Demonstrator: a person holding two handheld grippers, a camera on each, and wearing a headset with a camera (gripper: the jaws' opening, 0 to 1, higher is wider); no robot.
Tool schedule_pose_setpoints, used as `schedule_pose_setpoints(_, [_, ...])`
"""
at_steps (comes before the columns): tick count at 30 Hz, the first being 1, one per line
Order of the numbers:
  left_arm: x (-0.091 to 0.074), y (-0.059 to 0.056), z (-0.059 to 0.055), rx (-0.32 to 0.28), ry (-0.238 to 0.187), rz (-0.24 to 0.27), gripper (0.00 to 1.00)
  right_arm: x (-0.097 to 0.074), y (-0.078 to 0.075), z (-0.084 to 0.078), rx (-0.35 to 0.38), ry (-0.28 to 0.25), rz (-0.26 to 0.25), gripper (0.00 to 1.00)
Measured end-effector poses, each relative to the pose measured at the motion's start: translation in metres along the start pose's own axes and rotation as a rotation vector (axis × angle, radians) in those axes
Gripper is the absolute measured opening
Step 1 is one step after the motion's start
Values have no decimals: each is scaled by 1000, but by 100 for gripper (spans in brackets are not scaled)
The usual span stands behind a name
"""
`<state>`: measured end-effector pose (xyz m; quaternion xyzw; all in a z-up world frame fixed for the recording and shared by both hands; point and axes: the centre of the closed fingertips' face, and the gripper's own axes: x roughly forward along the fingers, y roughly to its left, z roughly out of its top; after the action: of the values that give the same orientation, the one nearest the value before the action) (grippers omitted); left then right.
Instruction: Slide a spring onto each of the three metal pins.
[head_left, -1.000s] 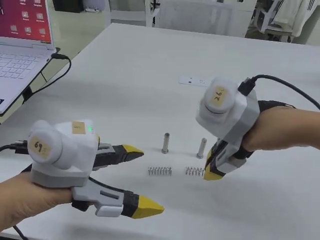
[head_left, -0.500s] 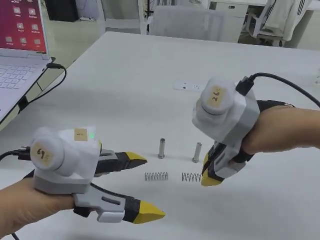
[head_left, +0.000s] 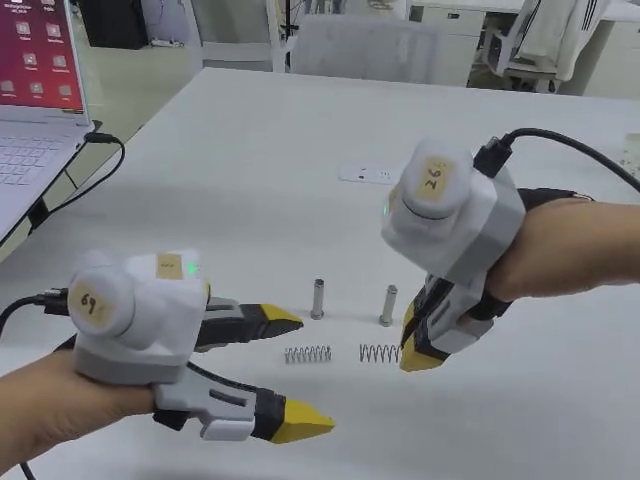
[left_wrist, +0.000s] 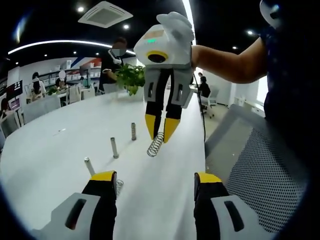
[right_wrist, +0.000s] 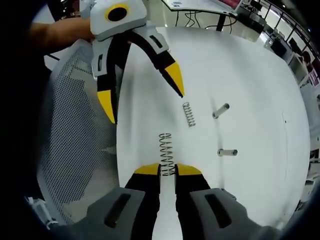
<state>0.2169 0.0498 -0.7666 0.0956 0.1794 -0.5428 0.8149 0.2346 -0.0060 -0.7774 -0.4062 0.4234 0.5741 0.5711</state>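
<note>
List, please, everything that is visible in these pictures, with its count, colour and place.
table: one, white, under the work.
metal pins: three, silver, upright in a row on the table.
free spring: one, silver, lying in front of the pins.
gripped spring: one, silver, one end between the right hand-held gripper's jaws.
small flat object: one, white, farther back on the table.
laptop: one, white with red screen, far left.
chair: one, grey, beyond the table's far edge.
left hand-held gripper: one, white with yellow tips, open, near left.
right hand-held gripper: one, same colours, shut on the spring.
</note>
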Motion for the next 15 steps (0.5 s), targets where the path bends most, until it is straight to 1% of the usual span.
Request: schedule_pose_setpoints(15, [4,-2,6,12,-19,-20,51,-5,6,14,-29,-20,3,8])
